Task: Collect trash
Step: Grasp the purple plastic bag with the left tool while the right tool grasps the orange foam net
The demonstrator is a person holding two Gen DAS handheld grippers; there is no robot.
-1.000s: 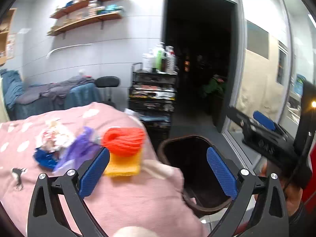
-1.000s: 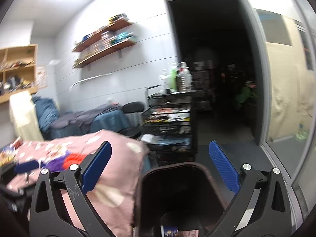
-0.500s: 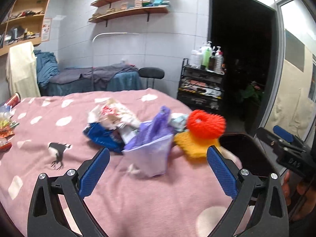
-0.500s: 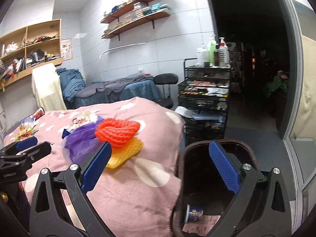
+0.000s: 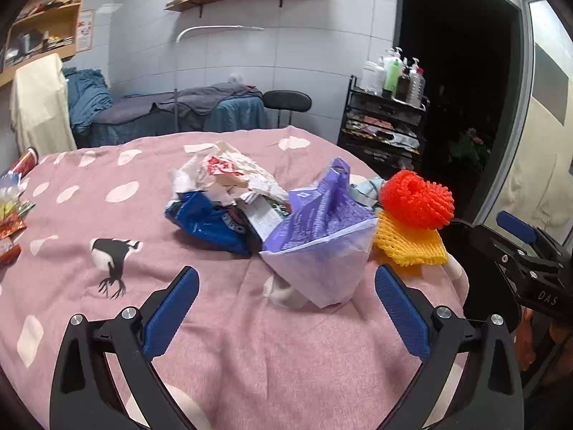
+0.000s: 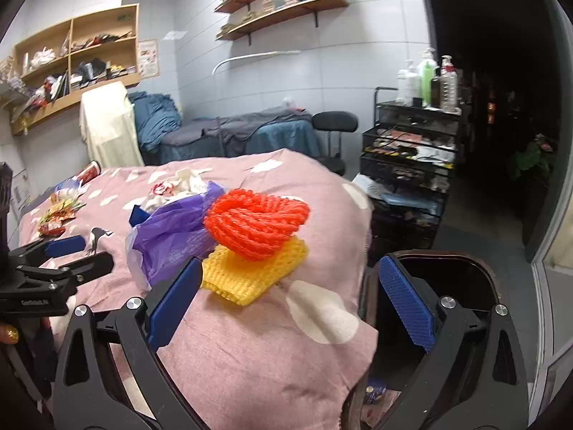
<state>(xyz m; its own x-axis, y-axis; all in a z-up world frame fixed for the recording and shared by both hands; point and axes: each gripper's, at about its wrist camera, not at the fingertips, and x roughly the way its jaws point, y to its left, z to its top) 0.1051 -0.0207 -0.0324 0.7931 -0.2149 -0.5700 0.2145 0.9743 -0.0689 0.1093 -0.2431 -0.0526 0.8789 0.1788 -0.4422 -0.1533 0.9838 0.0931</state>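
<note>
From the left wrist, the left gripper (image 5: 286,308) is hanging wide open and empty over the pink blanket (image 5: 89,268), facing the purple bag (image 5: 322,233), blue wrapper (image 5: 204,218) and crumpled paper (image 5: 222,172). From the right wrist, the right gripper (image 6: 292,297) is gaping empty too, lining up on 2 foam nets (image 6: 256,240); the bin (image 6: 476,272) is sitting beside the bed (a little litter already inside), so most is left.
</note>
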